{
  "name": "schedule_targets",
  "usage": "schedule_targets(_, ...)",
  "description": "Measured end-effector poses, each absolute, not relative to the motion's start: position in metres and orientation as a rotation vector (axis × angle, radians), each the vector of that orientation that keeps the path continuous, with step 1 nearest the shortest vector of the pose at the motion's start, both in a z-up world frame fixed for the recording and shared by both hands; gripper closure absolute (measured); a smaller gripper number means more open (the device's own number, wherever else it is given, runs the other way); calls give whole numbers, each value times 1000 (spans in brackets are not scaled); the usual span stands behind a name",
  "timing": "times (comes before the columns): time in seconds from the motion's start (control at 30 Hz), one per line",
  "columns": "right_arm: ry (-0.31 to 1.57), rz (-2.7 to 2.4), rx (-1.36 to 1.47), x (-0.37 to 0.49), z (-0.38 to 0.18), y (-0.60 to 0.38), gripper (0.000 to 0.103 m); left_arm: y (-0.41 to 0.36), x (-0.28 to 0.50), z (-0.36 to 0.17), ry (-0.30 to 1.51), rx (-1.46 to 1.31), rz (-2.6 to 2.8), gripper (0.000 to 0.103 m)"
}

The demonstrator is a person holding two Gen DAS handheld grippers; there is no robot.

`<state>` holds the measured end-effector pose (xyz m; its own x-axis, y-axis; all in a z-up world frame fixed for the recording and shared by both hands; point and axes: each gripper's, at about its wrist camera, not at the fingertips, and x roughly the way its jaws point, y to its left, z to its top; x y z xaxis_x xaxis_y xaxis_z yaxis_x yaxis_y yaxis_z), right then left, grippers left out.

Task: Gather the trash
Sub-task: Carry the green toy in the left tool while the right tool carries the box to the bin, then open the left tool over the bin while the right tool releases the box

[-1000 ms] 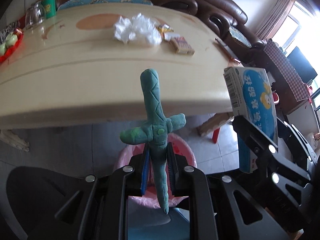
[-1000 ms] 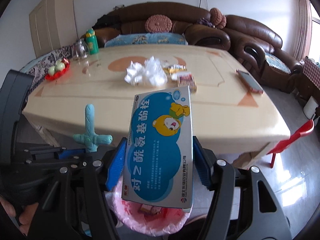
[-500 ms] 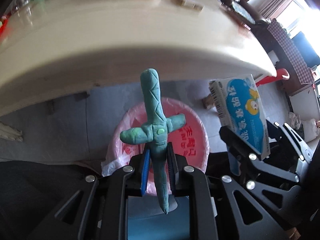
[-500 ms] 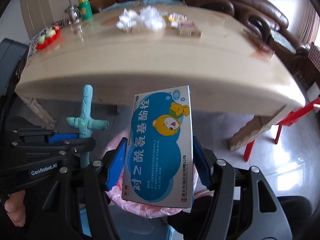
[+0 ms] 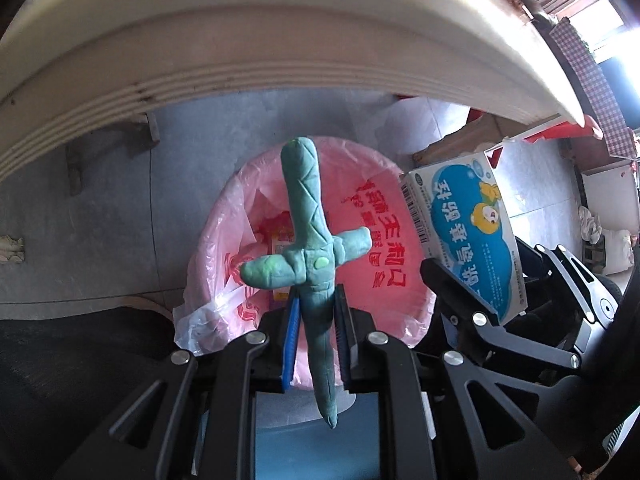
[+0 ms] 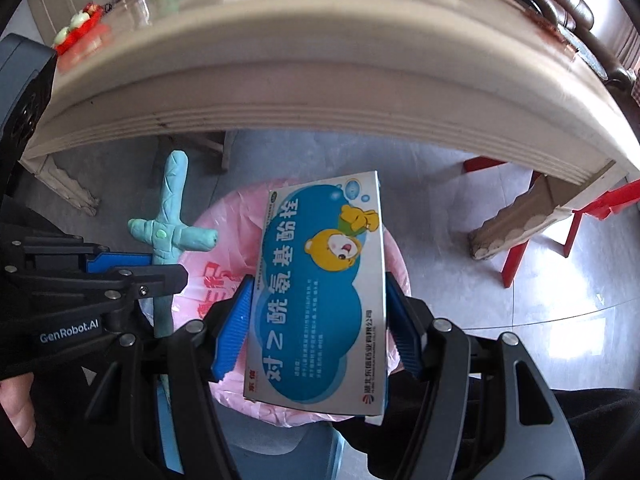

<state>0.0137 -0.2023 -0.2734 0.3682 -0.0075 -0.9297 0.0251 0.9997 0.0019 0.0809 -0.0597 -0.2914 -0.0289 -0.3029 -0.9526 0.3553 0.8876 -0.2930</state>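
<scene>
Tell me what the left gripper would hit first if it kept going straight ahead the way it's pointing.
Most likely the pink-lined trash bin: the left gripper, shut on the green clay cross, points into its opening. Depth is unclear.

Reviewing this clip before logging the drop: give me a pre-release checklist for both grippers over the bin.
1. Left gripper shut on clay cross: ok.
2. Right gripper shut on box: ok.
3. Cross over bin: ok.
4. Box over the bin opening: ok in the right wrist view.
5. Bin liner open, room inside: ok.
6. Grippers clear of each other: cannot tell, they sit close.
</scene>
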Motion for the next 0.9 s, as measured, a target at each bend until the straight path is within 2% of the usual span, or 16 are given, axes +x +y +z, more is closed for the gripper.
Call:
schedule_targets(0.73, 1306, -10, 41, 30, -311, -206, 41, -76, 103, -344, 1654, 35, -510, 86)
schedule_targets(0.8, 1313, -13, 42, 32, -313, -207, 41, -77, 105, -346, 1660, 50, -504, 83)
schedule_targets(0.87, 1315, -12, 45, 34, -314, -208, 41, -77, 106, -349, 1672, 46, -495, 67)
schedule_targets(0.9, 1314, -12, 42, 33, -315, -208, 40, -77, 107, -350, 1676, 40, -490, 63)
